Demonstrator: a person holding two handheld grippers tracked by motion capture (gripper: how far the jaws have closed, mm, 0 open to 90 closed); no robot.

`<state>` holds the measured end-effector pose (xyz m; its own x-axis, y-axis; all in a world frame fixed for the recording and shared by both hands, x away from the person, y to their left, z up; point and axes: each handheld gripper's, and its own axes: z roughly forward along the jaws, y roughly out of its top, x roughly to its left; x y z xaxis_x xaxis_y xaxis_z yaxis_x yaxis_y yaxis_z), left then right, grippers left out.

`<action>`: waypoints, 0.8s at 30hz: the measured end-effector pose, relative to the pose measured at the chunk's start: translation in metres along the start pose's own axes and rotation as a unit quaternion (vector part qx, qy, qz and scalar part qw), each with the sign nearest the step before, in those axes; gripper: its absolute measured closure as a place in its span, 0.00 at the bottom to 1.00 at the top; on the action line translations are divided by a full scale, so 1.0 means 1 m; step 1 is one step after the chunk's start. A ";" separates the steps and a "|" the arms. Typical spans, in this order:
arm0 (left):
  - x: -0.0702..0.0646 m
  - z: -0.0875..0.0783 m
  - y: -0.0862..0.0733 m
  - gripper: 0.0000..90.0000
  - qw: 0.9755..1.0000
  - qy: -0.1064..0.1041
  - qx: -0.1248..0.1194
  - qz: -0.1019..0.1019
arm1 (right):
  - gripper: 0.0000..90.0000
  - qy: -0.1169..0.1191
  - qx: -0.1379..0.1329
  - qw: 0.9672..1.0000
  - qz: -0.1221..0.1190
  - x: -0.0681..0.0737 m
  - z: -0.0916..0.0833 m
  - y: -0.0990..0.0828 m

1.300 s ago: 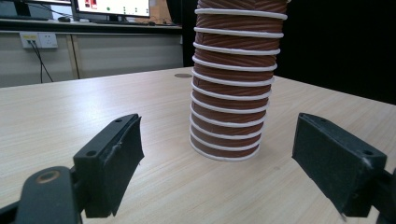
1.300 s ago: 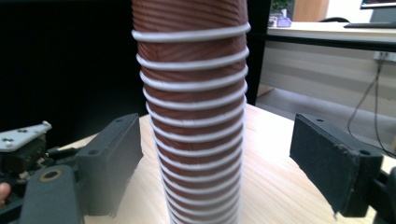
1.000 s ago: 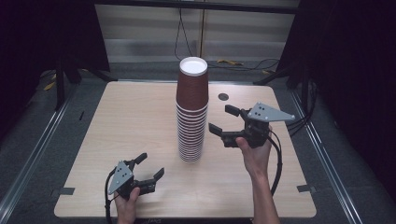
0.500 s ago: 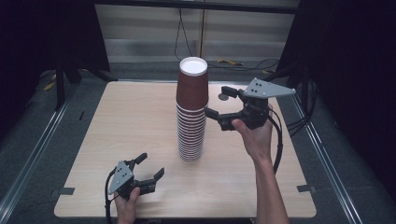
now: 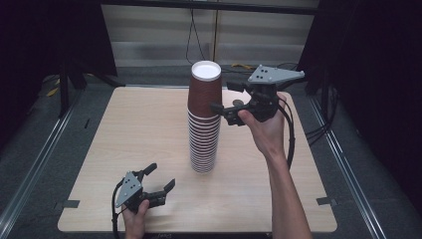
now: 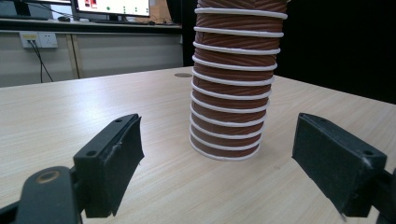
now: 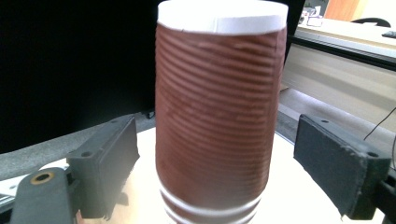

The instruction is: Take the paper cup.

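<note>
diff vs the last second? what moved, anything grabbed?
The right gripper rose and moved in toward the top cup of the cup stack; its jaws are open on either side of the cup, nothing gripped. The left gripper stayed low near the table's front edge, open. Stack unmoved.

The stack of upside-down paper cups [image 5: 204, 119] sits mid-table [image 5: 124, 134]. The right gripper [image 5: 225, 97] is just beside the top cup [image 7: 217, 107], on its right. The left gripper [image 5: 161, 178] is down by the near edge, front-left of the stack.
</note>
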<state>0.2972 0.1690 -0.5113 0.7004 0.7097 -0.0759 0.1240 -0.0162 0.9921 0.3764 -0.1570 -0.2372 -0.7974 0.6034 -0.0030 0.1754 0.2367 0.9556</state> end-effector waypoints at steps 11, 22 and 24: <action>0.000 0.000 0.000 0.18 1.000 -0.001 -0.001 -0.001 | 0.15 0.008 0.020 1.000 0.003 -0.007 0.016 0.017; 0.000 0.000 0.000 0.18 1.000 -0.003 -0.001 -0.003 | 0.15 0.023 0.040 0.999 0.001 -0.009 0.035 0.026; 0.000 0.000 0.000 0.18 1.000 -0.003 -0.001 -0.003 | 0.15 0.023 0.045 0.999 -0.001 -0.009 0.037 0.027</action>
<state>0.2974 0.1694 -0.5114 0.7036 0.7059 -0.0816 0.1259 -0.0108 0.9920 0.4094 -0.1277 -0.2227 -0.8237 0.5669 0.0106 0.2226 0.3061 0.9256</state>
